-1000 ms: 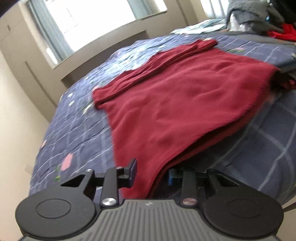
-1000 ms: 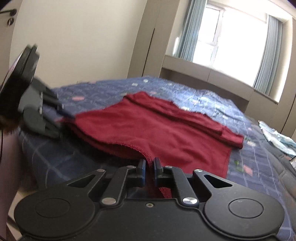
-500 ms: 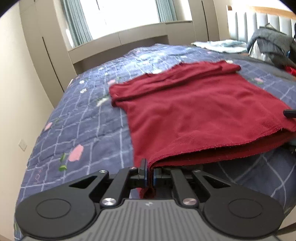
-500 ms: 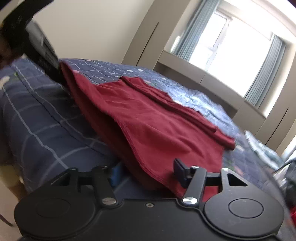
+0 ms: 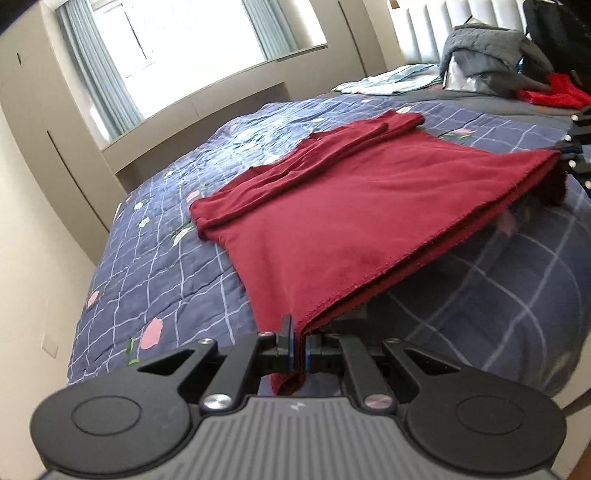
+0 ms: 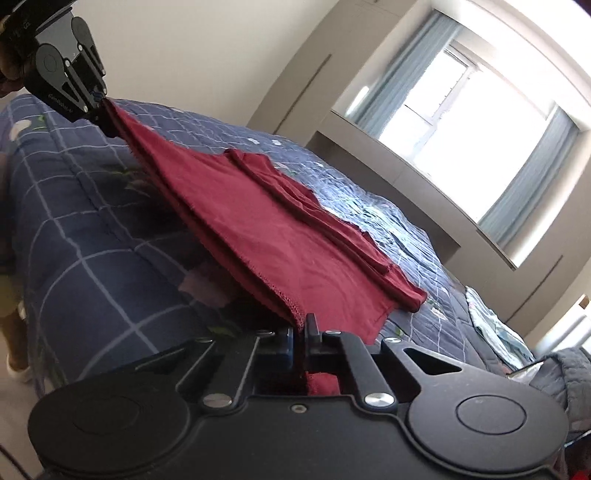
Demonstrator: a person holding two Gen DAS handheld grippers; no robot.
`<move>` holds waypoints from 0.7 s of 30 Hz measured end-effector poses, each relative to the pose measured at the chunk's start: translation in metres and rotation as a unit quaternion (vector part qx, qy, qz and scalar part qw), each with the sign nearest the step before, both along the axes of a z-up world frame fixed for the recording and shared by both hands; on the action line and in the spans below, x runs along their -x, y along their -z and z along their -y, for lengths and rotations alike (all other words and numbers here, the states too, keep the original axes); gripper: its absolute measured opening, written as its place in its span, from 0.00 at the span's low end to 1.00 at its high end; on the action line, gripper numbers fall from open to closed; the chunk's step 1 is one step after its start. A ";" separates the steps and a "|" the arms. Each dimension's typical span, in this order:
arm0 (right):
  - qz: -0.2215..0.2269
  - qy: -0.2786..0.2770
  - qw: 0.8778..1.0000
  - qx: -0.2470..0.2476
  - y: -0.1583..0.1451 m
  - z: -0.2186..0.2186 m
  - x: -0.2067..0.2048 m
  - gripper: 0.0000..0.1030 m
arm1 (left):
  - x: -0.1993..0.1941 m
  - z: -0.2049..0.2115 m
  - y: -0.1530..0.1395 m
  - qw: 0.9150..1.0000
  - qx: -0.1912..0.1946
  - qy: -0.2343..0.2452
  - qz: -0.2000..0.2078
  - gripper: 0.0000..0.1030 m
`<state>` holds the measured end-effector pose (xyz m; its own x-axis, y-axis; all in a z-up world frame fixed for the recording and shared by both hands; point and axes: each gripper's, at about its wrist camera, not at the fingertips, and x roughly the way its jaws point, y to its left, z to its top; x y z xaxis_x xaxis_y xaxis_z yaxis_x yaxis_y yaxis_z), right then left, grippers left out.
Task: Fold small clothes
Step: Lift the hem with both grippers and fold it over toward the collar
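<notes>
My red top (image 5: 362,206) lies on the blue bed (image 5: 155,280) with its near edge lifted, so the next fold is only starting, and my left gripper (image 5: 297,343) at 6 o'clock and right gripper (image 6: 300,338) each pinch a near corner tight, pointing downward.

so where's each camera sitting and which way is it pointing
Left wrist: sits on the left gripper, looking along the bed toward the headboard; its own fingers show, with the right gripper at the far corner.
Right wrist: sits on the right gripper, facing the window; the left gripper shows.
Both share the red garment, clamped and lifted off the quilt.
</notes>
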<state>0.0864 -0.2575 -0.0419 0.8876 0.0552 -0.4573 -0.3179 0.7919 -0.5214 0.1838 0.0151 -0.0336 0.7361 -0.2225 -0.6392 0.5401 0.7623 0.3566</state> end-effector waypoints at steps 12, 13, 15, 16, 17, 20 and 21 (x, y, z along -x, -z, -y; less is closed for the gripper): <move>-0.071 -0.050 0.996 0.022 -0.043 0.012 0.043 0.03 | 0.064 0.003 -0.030 0.998 -0.007 0.055 -0.034 0.05; -0.078 -0.052 0.995 0.022 -0.046 0.014 0.046 0.03 | 0.069 0.003 -0.033 0.998 -0.009 0.059 -0.036 0.05; -0.090 -0.050 0.995 0.011 -0.055 0.018 0.043 0.03 | 0.069 0.003 -0.040 0.997 -0.004 0.060 -0.042 0.05; -0.093 -0.049 0.994 0.003 -0.060 0.020 0.040 0.03 | 0.066 0.004 -0.045 0.997 0.001 0.058 -0.045 0.05; -0.096 -0.049 0.994 -0.007 -0.066 0.023 0.037 0.04 | 0.061 0.005 -0.050 0.997 0.007 0.057 -0.048 0.05; -0.107 -0.051 0.993 -0.024 -0.085 0.028 0.015 0.04 | 0.037 0.008 -0.067 0.997 0.028 0.048 -0.053 0.05; -0.111 -0.054 0.992 -0.028 -0.092 0.030 0.005 0.04 | 0.025 0.011 -0.074 0.997 0.034 0.044 -0.055 0.05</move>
